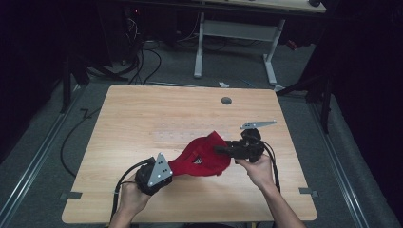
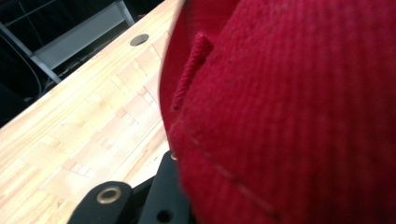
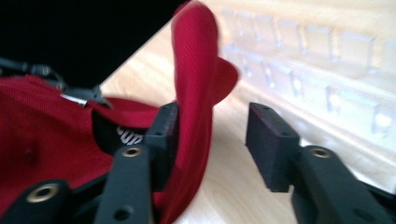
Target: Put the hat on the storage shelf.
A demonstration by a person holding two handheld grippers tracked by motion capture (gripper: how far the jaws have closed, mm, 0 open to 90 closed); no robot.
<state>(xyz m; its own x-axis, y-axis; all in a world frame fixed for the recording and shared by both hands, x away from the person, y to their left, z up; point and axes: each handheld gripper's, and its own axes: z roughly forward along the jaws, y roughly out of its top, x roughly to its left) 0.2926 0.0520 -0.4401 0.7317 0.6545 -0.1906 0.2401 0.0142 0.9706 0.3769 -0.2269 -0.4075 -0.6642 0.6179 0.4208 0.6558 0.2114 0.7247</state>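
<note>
A red corduroy cap [image 1: 202, 156] lies near the middle of the wooden table [image 1: 142, 114], with a dark label inside it. My left gripper [image 1: 167, 170] holds the cap's left end; in the left gripper view the red cloth [image 2: 289, 116] covers the jaw tips, and one black finger [image 2: 161, 186] shows below it. My right gripper [image 1: 221, 149] is at the cap's right end. In the right gripper view its jaws [image 3: 212, 135] stand apart, and an upturned red flap [image 3: 194, 70] rises between them, against the left pad [image 3: 163, 135].
A round grommet hole [image 1: 226, 100] sits near the table's far edge. A row of clear plastic holders [image 3: 327, 70] lies on the table beyond the right gripper. A white desk frame [image 1: 237, 33] and cables [image 1: 142, 61] are on the floor behind.
</note>
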